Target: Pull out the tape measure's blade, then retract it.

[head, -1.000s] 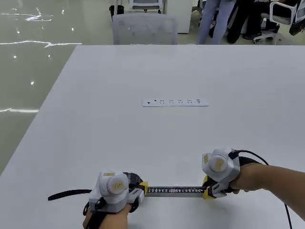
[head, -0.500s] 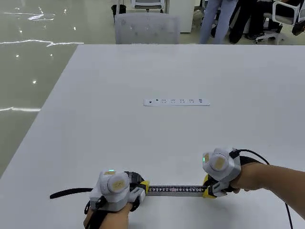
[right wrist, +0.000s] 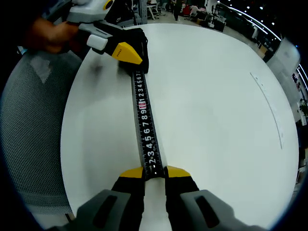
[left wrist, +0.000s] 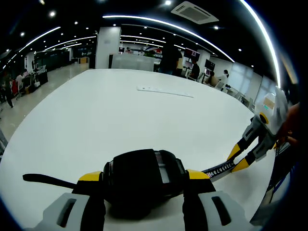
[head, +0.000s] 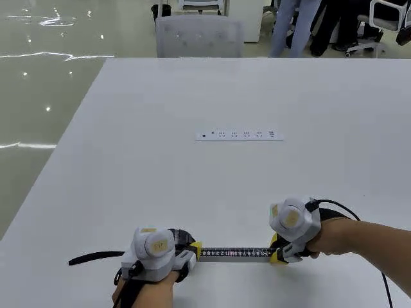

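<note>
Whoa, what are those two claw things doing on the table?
A person is working a tape measure with two handheld grippers on a white table. The left gripper is shut on the black case. The right gripper pinches the end of the blade between its fingers. The blade lies stretched out between them.

Black tape measure case (left wrist: 144, 180), dark blade (right wrist: 144, 115) with pale numerals, right claw (right wrist: 155, 172) yellow-tipped, white table (head: 192, 96)

A white bench (head: 128, 160) is carrying 1 power strip (head: 239, 135) well ahead of the left tool (head: 187, 249), with a black strap (head: 96, 258) lying just left of it.
</note>
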The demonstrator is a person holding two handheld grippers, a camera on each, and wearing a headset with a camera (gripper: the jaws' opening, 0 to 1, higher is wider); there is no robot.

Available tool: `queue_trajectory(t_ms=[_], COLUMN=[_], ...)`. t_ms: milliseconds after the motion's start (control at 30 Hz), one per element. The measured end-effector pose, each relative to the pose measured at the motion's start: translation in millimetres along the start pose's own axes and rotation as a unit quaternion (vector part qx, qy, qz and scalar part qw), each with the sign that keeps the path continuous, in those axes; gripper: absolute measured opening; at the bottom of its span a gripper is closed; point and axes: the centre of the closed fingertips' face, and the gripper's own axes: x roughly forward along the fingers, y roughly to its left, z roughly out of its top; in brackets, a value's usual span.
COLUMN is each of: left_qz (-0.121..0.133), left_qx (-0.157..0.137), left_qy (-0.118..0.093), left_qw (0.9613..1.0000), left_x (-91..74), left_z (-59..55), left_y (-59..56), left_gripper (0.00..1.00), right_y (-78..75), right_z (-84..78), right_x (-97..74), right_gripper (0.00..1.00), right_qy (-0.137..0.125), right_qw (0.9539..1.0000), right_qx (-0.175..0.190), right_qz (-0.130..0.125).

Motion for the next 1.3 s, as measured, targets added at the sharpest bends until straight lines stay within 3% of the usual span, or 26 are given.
queue_trajectory(t_ms=[1300], left_qz=[-0.008], left_qx=[-0.008], left_qy=[0.000], left_qw=[0.9999], left_x=[-1.1], left_z=[0.1], left_y=[-0.2], left_gripper=[0.62], right_y=[1.0], right_z=[20.8], right_x=[7.4], right_gripper=[0.14], right_qy=[-0.020], right_qw=[0.9997], right_qx=[0.006], right_qz=[-0.009])
